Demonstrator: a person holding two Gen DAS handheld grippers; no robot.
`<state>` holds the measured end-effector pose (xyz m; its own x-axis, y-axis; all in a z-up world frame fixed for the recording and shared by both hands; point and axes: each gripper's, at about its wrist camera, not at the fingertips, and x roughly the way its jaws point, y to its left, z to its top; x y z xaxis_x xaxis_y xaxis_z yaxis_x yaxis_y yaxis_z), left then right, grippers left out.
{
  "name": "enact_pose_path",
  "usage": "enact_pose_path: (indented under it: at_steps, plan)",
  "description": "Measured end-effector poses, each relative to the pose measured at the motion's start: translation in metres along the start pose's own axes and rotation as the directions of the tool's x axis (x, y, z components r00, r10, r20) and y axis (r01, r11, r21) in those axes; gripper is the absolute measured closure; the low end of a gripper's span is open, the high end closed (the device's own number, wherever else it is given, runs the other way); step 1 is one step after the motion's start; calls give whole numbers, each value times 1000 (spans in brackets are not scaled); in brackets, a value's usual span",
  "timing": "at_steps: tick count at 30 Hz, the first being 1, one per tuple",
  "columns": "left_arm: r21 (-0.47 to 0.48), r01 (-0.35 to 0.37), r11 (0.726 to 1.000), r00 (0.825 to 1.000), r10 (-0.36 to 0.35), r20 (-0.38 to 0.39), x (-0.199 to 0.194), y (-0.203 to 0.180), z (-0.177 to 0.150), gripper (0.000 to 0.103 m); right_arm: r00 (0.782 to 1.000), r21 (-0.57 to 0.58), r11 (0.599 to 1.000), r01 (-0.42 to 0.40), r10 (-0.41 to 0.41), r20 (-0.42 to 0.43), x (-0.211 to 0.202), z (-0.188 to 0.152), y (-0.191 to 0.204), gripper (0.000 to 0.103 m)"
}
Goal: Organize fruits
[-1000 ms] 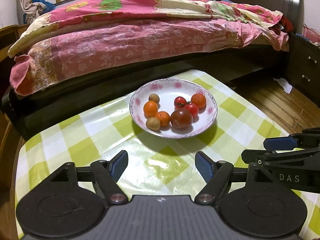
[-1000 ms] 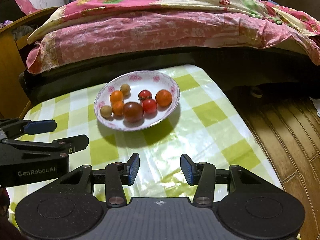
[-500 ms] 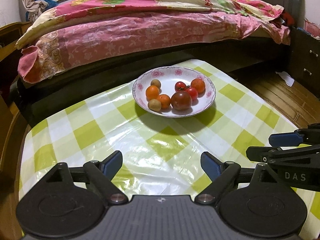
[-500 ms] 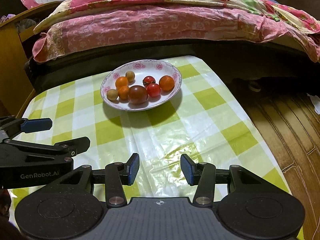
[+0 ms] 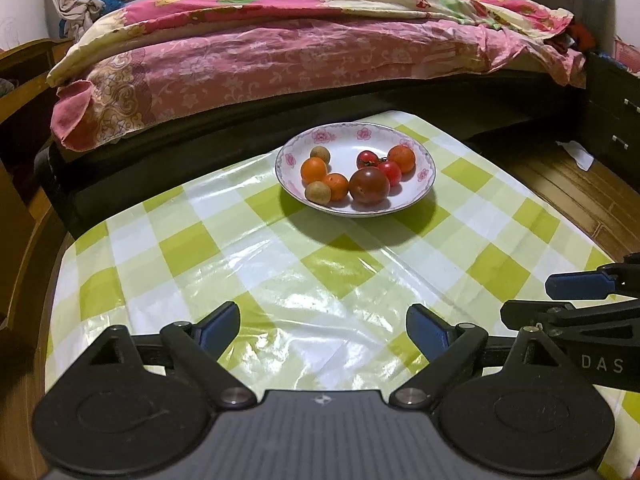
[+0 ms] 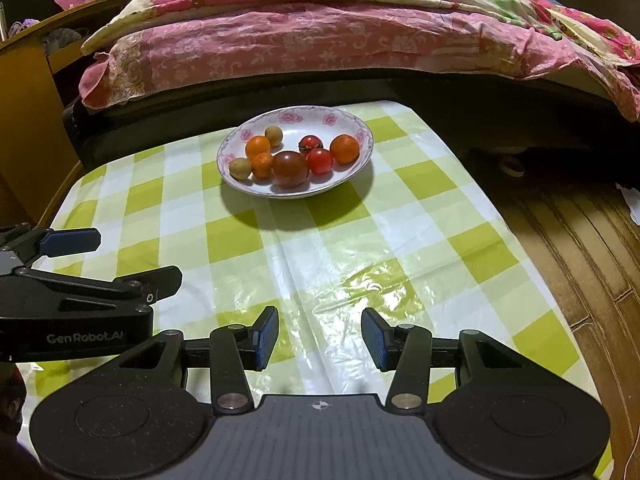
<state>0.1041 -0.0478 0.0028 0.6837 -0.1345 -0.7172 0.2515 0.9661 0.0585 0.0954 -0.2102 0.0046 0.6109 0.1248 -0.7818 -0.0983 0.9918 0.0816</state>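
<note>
A white bowl [image 5: 424,176] with pink flowers on its rim sits toward the far edge of the surface [image 5: 240,264], which is covered by a glossy green-and-white checked cloth. All the fruit lies inside the bowl. A large dark red tomato [image 5: 369,185] rests at the near side of the bowl. Just behind it to the right are two small red tomatoes [image 5: 390,171], touching each other, and to their right sits an orange fruit [image 5: 401,158]. On the left of the bowl two more orange fruits [image 5: 314,170] lie close together, with one small brown round fruit [image 5: 318,193] at the near left and another brown one [image 5: 320,154] at the far left.

The left tool [image 5: 322,326] hangs over the near part of the surface, well apart from the bowl. Its jaws are opening and stand wide, with only the cloth showing between them. The right tool [image 6: 319,336] is also over the near part of the surface, just to the right of the left one, and each shows at the edge of the other's camera view. Its blue-padded fingers [image 6: 267,338] stand partly apart and grasp nothing; bare cloth shows between them.

Beyond the surface stands a bed [image 5: 280,52] with a pink flowered cover. A wooden floor [image 6: 580,240] lies to the right of the surface.
</note>
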Motion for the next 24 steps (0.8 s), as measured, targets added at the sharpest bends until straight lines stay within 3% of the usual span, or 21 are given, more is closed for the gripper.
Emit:
enact_pose_path:
  at_steps: [24]
  plan:
    - [2, -17, 1000, 1000, 17, 5, -21, -5, -18, 6, 1000, -2, 1000, -11, 11, 12, -17, -13, 9, 60]
